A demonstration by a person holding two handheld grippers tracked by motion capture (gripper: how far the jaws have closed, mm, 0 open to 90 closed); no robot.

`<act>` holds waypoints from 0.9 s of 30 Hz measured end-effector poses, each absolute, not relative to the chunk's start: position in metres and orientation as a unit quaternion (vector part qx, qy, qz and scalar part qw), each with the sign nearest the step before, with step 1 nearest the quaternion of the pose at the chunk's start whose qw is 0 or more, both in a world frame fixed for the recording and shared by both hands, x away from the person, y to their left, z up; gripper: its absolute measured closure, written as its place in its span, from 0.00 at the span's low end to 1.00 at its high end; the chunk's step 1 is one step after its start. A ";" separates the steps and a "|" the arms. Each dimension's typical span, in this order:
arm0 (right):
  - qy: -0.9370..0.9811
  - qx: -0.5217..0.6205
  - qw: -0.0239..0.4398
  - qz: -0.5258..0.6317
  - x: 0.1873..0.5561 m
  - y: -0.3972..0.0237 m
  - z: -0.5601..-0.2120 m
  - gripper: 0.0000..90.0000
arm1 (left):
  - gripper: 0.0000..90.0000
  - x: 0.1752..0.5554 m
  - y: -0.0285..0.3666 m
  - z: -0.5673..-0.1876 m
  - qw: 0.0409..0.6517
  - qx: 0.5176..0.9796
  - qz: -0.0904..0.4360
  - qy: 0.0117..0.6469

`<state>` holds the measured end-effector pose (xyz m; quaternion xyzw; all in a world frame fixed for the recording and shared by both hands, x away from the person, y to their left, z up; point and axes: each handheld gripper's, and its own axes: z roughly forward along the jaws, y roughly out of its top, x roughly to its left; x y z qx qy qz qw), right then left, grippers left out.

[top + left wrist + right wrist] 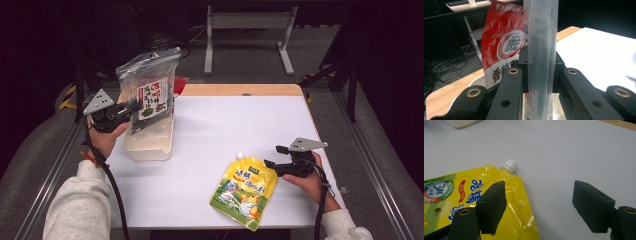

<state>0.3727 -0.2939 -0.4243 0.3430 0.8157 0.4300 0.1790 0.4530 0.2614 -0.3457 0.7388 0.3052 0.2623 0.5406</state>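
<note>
My left gripper (134,107) is shut on a clear plastic bag (150,90) of dark contents with a red-and-white label, and holds it upright over a white tub (148,146) at the table's left. In the left gripper view the bag (541,47) stands edge-on between the two jaws, and a red pouch (502,45) stands in the tub behind it. A yellow spouted pouch (245,189) lies flat near the front edge. My right gripper (275,156) stands open beside the pouch's upper right corner; its jaws (540,208) straddle the pouch's edge (506,202) near the white cap (509,166), without touching.
The white table (235,125) has a wooden strip along its far edge. A grey frame (247,30) stands on the floor beyond it. Dark stands flank the table on both sides.
</note>
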 end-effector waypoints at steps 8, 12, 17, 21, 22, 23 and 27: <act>0.822 0.336 0.172 0.427 0.372 -0.289 -0.426 0.29 | 0.87 0.450 0.269 -0.352 0.536 0.749 0.248 0.302; 0.823 0.334 0.171 0.426 0.372 -0.287 -0.426 0.29 | 0.87 0.452 0.266 -0.360 0.499 0.772 0.248 0.304; 0.824 0.334 0.171 0.424 0.372 -0.285 -0.426 0.29 | 0.87 0.454 0.259 -0.371 0.517 0.761 0.247 0.304; 0.827 0.331 0.166 0.423 0.372 -0.283 -0.428 0.29 | 0.85 0.454 0.261 -0.374 0.522 0.755 0.250 0.307; 0.828 0.330 0.165 0.422 0.372 -0.283 -0.429 0.29 | 0.83 0.454 0.262 -0.374 0.519 0.756 0.250 0.311; 0.829 0.329 0.164 0.422 0.372 -0.282 -0.429 0.29 | 0.82 0.453 0.264 -0.377 0.521 0.755 0.248 0.311; 0.831 0.327 0.162 0.420 0.371 -0.282 -0.430 0.29 | 0.75 0.446 0.266 -0.383 0.500 0.765 0.258 0.313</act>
